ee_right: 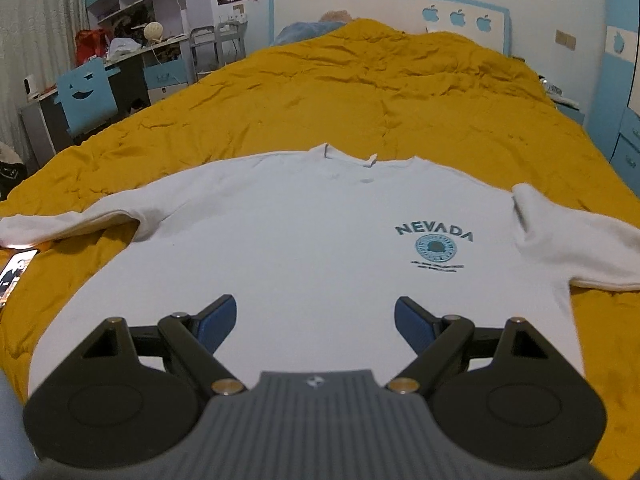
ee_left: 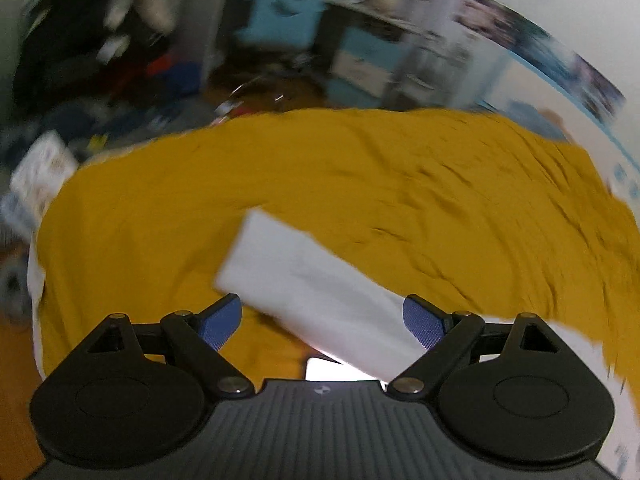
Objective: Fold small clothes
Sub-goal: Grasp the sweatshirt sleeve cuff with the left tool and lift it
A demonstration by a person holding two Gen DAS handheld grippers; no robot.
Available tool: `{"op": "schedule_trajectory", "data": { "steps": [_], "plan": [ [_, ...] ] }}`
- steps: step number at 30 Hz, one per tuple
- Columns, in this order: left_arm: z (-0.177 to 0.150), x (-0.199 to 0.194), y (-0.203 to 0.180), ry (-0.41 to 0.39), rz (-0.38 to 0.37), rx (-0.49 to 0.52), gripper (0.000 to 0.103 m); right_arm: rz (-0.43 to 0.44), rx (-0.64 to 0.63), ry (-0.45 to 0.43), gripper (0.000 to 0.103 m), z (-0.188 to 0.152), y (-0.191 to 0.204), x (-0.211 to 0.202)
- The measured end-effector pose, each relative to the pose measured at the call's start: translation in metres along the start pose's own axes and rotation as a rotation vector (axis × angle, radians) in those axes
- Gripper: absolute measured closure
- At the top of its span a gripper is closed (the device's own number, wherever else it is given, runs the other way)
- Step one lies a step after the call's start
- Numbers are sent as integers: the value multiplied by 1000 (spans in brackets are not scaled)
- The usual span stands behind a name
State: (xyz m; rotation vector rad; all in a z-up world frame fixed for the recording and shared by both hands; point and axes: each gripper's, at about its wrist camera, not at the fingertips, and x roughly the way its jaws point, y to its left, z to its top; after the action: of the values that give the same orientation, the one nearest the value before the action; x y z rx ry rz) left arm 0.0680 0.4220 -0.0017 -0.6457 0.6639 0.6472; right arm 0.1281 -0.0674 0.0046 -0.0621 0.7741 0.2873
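Observation:
A white T-shirt (ee_right: 304,236) with a blue "NEVADA" print lies spread flat, front up, on the mustard-yellow bedspread (ee_right: 360,92), sleeves out to both sides. My right gripper (ee_right: 315,318) is open and empty, hovering over the shirt's lower hem area. My left gripper (ee_left: 322,322) is open and empty above the shirt's left sleeve (ee_left: 304,276), which runs diagonally under it. The left wrist view is motion-blurred.
A phone (ee_right: 14,270) lies on the bedspread by the left sleeve tip; its lit screen (ee_left: 340,370) shows under my left gripper. A blue chair (ee_right: 86,96), desk and shelves stand left of the bed. The headboard (ee_right: 384,12) is far ahead.

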Motion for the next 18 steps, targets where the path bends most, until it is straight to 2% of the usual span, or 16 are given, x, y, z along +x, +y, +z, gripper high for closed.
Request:
{"op": "schedule_trajectory", "data": {
  "steps": [2,5,8,10,11,12,14,18],
  "plan": [
    [3,12,20,24,-1,-84,0,-16,12,11,21,4,0,9],
    [7,30,42,25,1,-186,13,-45,34,30,21,9,-1,22],
    [10,37,47,-7,-28,-221,23,-71,49,52,21,14,-3,33],
    [13,42,43,-31,-28,-200,41,-79,47,68,21,17,-1,40],
    [15,45,41,-42,-30,-184,66,-80,43,73,21,18,1,42],
    [16,48,42,-52,-37,-179,87,-79,37,77,21,19,3,45],
    [16,48,42,-73,-39,-188,87,-75,28,81,21,19,7,47],
    [18,27,9,-167,-48,-71,89,-68,16,84,21,18,11,48]
  ]
}}
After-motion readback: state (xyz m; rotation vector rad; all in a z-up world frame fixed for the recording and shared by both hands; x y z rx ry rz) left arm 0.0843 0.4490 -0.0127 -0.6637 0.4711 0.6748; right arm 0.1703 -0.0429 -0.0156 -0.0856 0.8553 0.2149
